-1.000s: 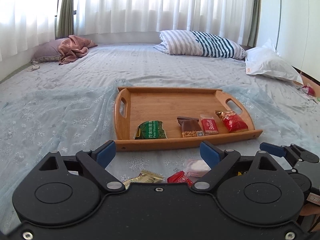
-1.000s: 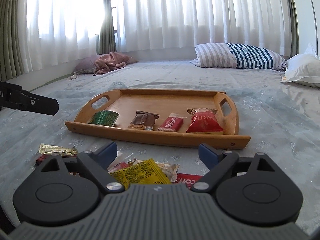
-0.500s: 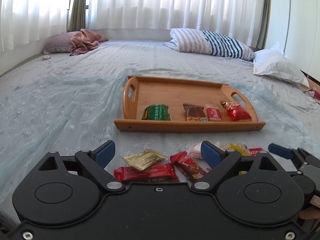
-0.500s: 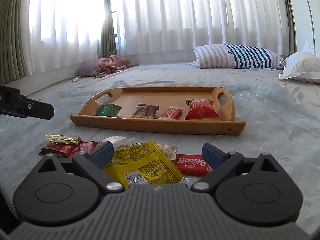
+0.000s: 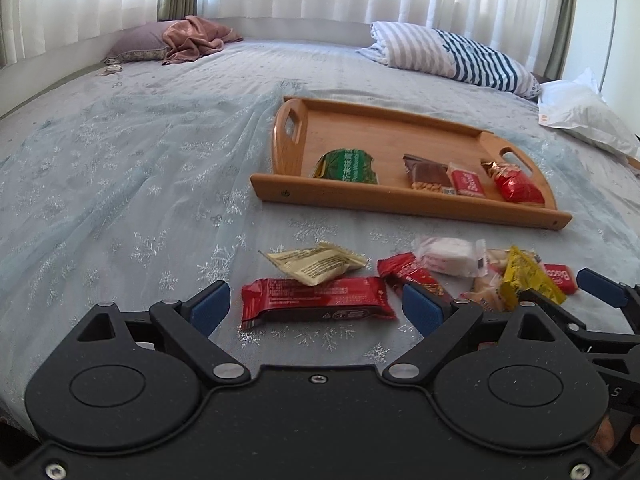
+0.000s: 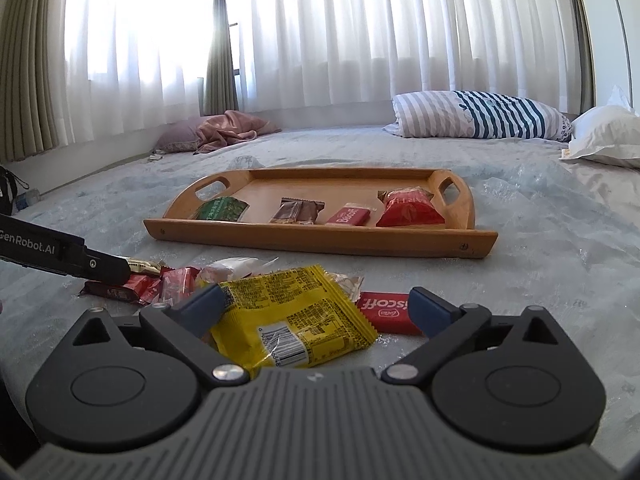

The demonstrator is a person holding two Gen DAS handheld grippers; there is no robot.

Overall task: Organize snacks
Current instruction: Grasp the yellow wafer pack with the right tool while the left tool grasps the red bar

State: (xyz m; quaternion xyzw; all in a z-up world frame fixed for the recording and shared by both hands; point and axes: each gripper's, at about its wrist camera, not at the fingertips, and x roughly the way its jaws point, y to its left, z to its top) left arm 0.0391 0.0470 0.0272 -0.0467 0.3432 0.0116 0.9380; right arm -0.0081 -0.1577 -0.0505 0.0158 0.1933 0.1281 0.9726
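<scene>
A wooden tray (image 5: 360,132) (image 6: 320,238) lies on the bed and holds a green packet (image 5: 346,166), a brown bar (image 5: 426,174), a red Biscoff (image 5: 466,184) and a red bag (image 5: 516,184). Loose snacks lie in front of it. My left gripper (image 5: 316,310) is open over a long red bar (image 5: 316,300), with a beige packet (image 5: 316,266) just beyond. My right gripper (image 6: 316,310) is open around a yellow packet (image 6: 292,320), beside a red Biscoff (image 6: 386,312).
A white wrapped snack (image 5: 448,258) and further red snacks (image 6: 160,284) lie in the pile. A striped pillow (image 5: 452,54), a white pillow (image 5: 580,116) and a pink cloth (image 5: 192,38) lie at the far side of the bed.
Both grippers have pulled back from the tray and dropped toward the loose pile. The red bar now sits between the left fingers and the yellow packet between the right ones.
</scene>
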